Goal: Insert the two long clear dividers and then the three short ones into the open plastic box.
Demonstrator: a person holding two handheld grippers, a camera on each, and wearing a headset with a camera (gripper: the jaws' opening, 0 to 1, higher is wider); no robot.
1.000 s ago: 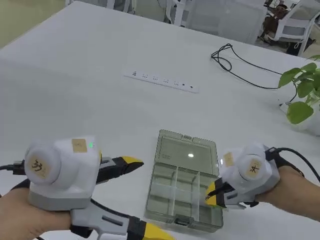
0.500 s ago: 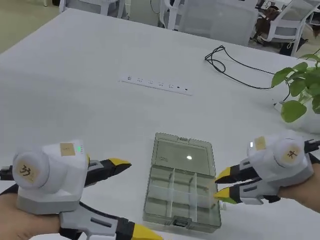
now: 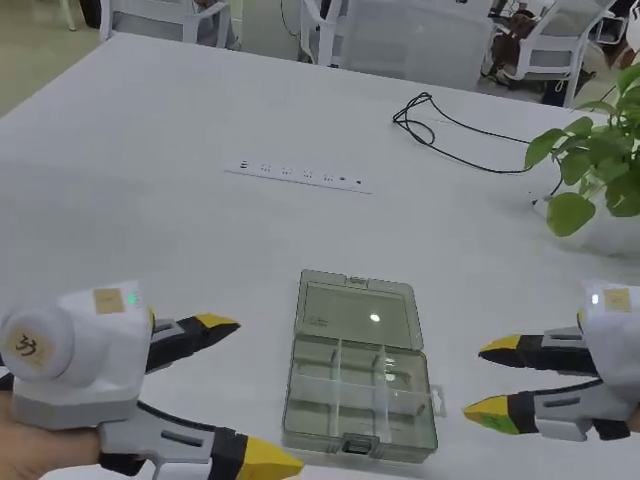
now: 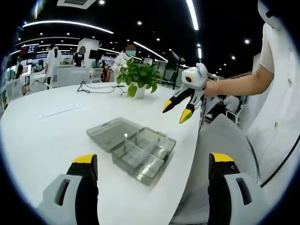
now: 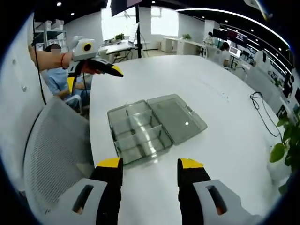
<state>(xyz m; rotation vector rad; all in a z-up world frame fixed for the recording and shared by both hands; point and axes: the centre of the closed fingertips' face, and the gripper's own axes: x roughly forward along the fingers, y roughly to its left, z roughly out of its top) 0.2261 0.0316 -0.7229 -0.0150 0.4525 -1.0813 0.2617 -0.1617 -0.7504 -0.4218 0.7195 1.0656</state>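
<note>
Both empty — left gripper (image 3: 255, 392) gapes wide, right gripper (image 3: 483, 380) narrower — flanking the box (image 3: 290, 412); its clear dividers (image 3: 341, 372) look light, slippery: pinch top edges.

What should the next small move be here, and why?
Probably ease both grippers back to rest, clear of the plastic box. The left gripper and right gripper are open and hold nothing, either side of it, and clear dividers already split its tray into compartments; their exact count is hard to tell.

Box (image 3: 360, 395): on table (image 3: 150, 220), between left gripper (image 3: 255, 392) and right gripper (image 3: 488, 380).
Strip (image 3: 297, 176): ahead of left gripper, beyond box.
Plant (image 3: 572, 212): well ahead of right gripper.
</note>
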